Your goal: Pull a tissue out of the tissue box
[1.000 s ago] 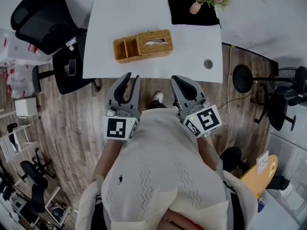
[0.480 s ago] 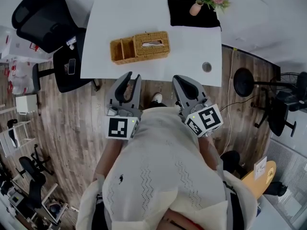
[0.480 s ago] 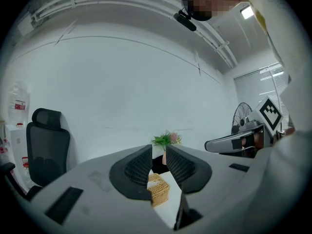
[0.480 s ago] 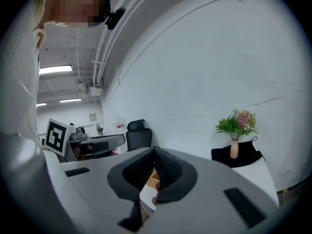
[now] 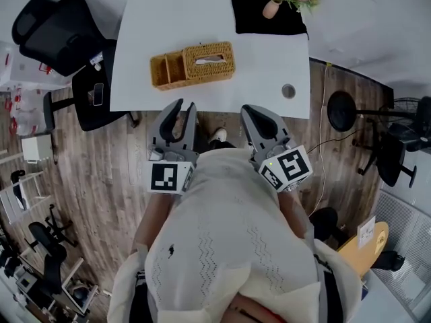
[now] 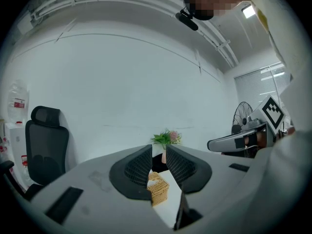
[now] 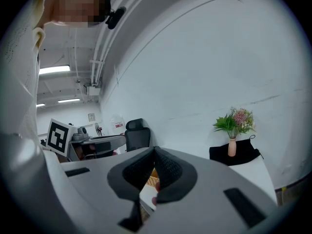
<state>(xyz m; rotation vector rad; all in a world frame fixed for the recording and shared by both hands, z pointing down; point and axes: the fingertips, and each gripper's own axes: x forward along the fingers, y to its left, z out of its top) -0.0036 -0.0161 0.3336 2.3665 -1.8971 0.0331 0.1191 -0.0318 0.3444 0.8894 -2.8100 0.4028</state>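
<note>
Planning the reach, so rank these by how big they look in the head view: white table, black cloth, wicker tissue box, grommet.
1. white table
2. black cloth
3. wicker tissue box, counted without the open basket joined to it
4. grommet, by far the smallest

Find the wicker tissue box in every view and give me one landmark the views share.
Head view: the tissue box sits upper centre on the white table.
Left gripper view: low centre, seen through the gap between the parted jaws.
Right gripper view: only a tan sliver shows low centre, below where the jaws meet.
Shared landmark: the vase of flowers at the table's far edge.
</note>
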